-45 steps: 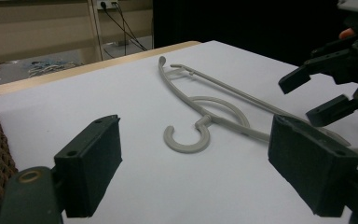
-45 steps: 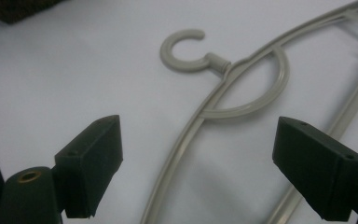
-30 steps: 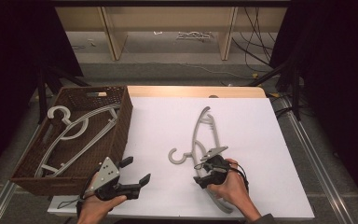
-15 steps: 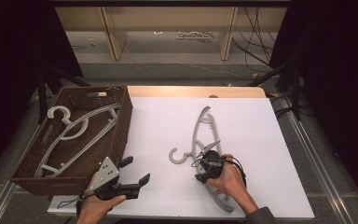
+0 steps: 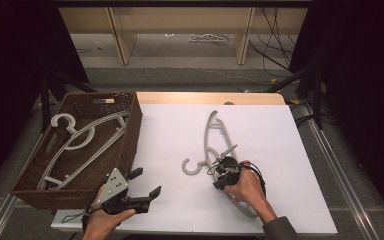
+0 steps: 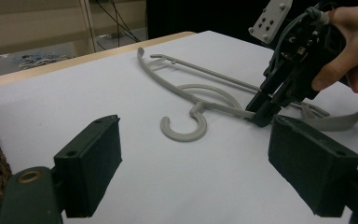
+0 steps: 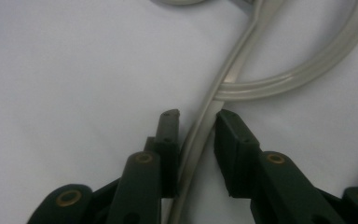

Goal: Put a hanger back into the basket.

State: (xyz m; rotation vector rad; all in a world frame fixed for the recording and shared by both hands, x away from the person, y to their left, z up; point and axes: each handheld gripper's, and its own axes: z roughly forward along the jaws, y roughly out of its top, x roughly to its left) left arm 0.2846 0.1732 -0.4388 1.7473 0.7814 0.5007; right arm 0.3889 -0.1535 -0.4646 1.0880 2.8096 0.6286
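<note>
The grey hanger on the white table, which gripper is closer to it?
Right. The right gripper has its jaws around the hanger bar. The left gripper hovers open, apart from it, near the basket.

No legible text, labels, brand marks, numbers or signs in any view. Checked the grey hanger (image 5: 215,150) on the white surface (image 5: 290,150): plain moulded plastic, no marking readable. Hangers in the wicker basket (image 5: 130,130): none readable. Grey plate on the left hand-held gripper (image 5: 139,191): bare holes, no lettering. Black pads (image 7: 168,140) of the right hand-held gripper (image 7: 196,122): unmarked. Background shelving too distant and blurred to read anything.
</note>
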